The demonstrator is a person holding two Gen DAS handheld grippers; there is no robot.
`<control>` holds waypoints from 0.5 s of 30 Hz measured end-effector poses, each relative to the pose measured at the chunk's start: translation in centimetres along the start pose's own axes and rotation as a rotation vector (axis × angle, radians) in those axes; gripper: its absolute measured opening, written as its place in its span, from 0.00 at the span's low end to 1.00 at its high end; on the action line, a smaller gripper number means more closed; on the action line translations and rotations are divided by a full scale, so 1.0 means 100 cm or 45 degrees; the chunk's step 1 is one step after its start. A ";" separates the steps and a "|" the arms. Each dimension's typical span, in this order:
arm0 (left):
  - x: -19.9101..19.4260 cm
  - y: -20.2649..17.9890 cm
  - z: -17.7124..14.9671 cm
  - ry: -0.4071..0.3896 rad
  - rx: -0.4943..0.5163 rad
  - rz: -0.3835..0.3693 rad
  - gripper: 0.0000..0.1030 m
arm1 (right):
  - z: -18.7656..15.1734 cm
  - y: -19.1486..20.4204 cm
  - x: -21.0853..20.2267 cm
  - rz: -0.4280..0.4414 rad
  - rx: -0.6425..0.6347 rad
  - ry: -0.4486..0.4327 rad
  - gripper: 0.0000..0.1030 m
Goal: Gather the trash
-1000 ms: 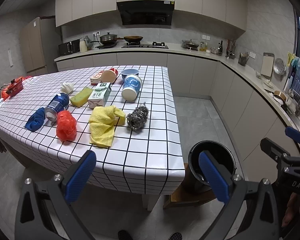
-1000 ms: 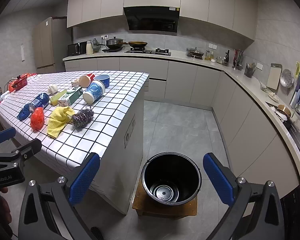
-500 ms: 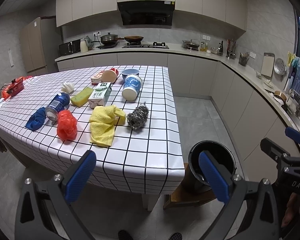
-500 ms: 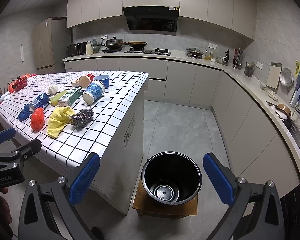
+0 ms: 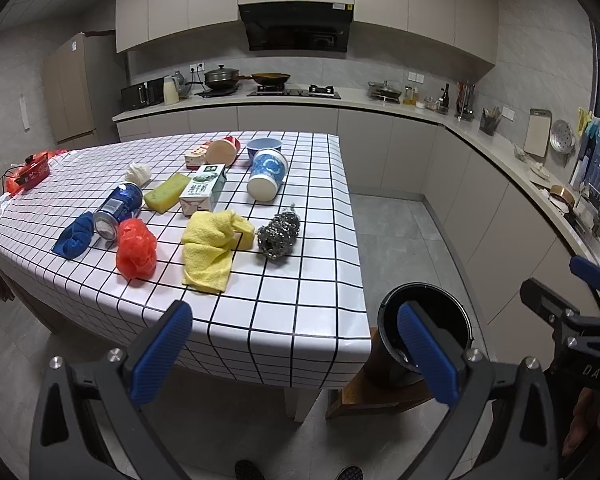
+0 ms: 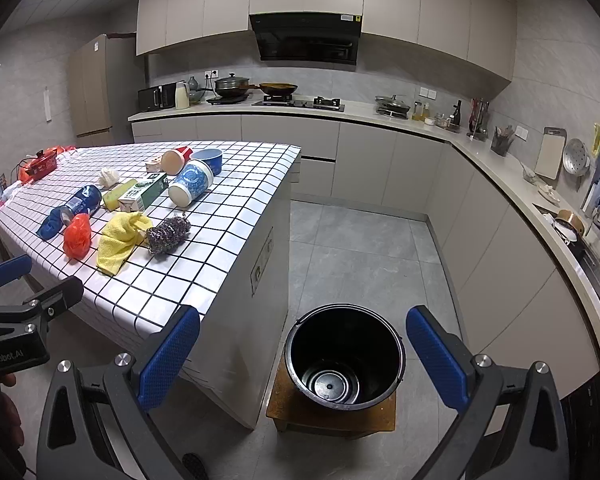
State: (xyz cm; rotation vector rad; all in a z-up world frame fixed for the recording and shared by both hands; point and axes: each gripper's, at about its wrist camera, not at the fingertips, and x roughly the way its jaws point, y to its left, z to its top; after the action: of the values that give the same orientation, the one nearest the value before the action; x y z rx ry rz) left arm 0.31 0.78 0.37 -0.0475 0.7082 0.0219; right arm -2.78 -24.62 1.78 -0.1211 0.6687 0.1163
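The left wrist view looks forward from off the bench's near corner, facing the kitchen's back wall. The right wrist view stands further right, above the black bucket. Both share bench, bucket and counters.

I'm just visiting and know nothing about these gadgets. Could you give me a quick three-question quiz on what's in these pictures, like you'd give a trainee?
1. True or false: the black bucket already has trash in it.
2. Which thing lies nearest the table edge facing the left gripper?
A. yellow cloth
B. milk carton
C. blue bowl
3. Fill in: the bucket stands on a low wooden ____, beside the table.

Key
1. False: in the right wrist view its inside looks bare.
2. A
3. stool. Both the left gripper and the right gripper are open and hold nothing.
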 end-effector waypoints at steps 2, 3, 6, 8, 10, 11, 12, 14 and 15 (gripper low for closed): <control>0.001 0.002 0.000 -0.002 -0.002 0.001 1.00 | 0.001 0.000 0.000 0.000 -0.001 0.000 1.00; 0.000 0.002 0.000 -0.002 -0.003 0.001 1.00 | 0.001 0.001 0.001 0.001 -0.002 0.001 1.00; 0.000 0.004 0.000 0.000 -0.007 0.004 1.00 | 0.000 0.002 0.002 0.003 -0.004 0.003 1.00; -0.001 0.005 0.000 0.000 -0.008 0.005 1.00 | 0.001 0.003 0.003 0.006 -0.007 0.004 1.00; 0.001 0.005 0.002 -0.002 -0.013 0.008 1.00 | 0.001 0.004 0.004 0.008 -0.010 0.002 1.00; 0.001 0.006 0.002 -0.002 -0.013 0.011 1.00 | 0.002 0.004 0.004 0.010 -0.011 0.001 1.00; 0.002 0.007 0.002 -0.001 -0.014 0.015 1.00 | 0.003 0.005 0.005 0.011 -0.013 0.000 1.00; 0.003 0.009 0.003 0.002 -0.019 0.020 1.00 | 0.004 0.004 0.007 0.015 -0.016 0.000 1.00; 0.006 0.009 0.002 0.005 -0.022 0.027 1.00 | 0.005 0.005 0.008 0.019 -0.017 0.001 1.00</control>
State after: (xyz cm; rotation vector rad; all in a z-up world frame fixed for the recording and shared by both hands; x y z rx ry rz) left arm 0.88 1.71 0.05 -0.0565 0.7121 0.0482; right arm -1.93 -23.99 1.64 -0.1292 0.6699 0.1349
